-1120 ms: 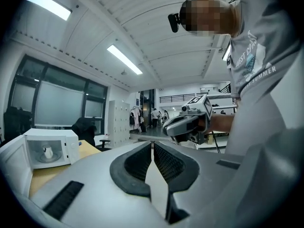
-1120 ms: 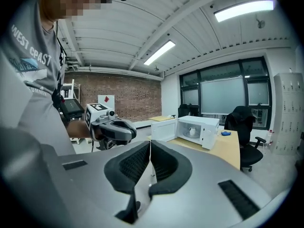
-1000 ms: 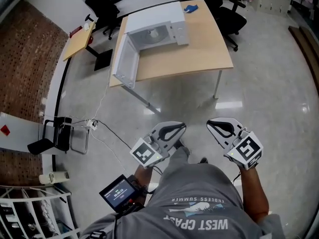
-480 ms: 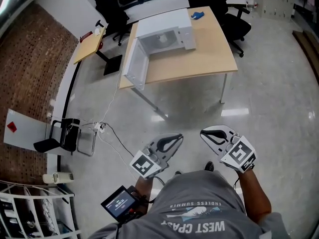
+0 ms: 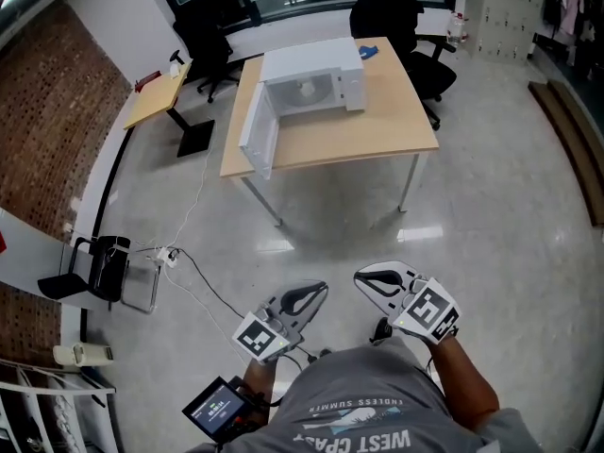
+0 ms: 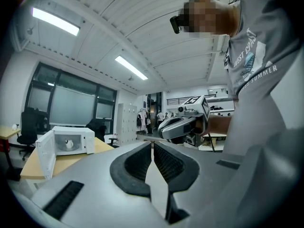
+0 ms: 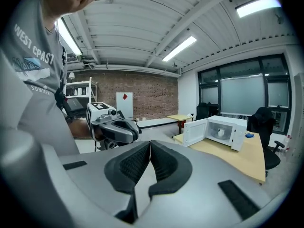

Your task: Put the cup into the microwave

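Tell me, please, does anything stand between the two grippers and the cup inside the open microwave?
Nothing visible does. Only bare floor lies between the left gripper, the right gripper and the table. The microwave door is swung open, so the small white cup inside is not covered. Both grippers are shut and empty.

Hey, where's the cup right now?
In the head view, top centre, the cup sits inside the open microwave on the table, with a blue thing just right of the microwave.
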A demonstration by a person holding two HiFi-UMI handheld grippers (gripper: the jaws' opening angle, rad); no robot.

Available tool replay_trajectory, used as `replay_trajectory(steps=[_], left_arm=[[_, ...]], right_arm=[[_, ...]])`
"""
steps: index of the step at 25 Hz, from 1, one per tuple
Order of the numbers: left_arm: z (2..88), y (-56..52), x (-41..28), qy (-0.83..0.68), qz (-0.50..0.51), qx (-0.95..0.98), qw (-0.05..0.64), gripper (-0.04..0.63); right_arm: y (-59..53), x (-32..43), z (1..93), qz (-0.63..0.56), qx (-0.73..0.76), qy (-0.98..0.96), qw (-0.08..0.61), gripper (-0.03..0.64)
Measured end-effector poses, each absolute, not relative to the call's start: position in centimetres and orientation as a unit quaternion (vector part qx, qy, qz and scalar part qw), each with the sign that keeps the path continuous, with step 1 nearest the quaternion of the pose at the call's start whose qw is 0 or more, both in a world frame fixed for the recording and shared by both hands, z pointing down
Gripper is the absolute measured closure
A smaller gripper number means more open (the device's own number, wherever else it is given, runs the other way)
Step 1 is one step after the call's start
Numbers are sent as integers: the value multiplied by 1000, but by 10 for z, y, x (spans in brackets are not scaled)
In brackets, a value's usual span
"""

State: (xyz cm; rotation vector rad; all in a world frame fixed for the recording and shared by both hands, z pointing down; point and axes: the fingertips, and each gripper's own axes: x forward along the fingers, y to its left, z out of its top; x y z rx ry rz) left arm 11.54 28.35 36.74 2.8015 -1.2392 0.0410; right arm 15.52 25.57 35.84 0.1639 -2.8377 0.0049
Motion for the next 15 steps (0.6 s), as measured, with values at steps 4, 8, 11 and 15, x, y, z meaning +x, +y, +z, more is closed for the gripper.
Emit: replay_trajectory(steps=[4,8,11,15], left_arm=[[387,314,85,-389,5,921,37,568],[399,333,80,-363,12,931,30,568],[382,356,93,-339,-9,941,22,568],[379,384,115,-303,-6,952,35,568]], right_arm=[[292,121,368,-11,67,-986,154,598],[316,117,382,-6,86,-982,171,598],[344,135,370,2,115,-976,183,598],[376,168,356,7,165,-967,193,598]])
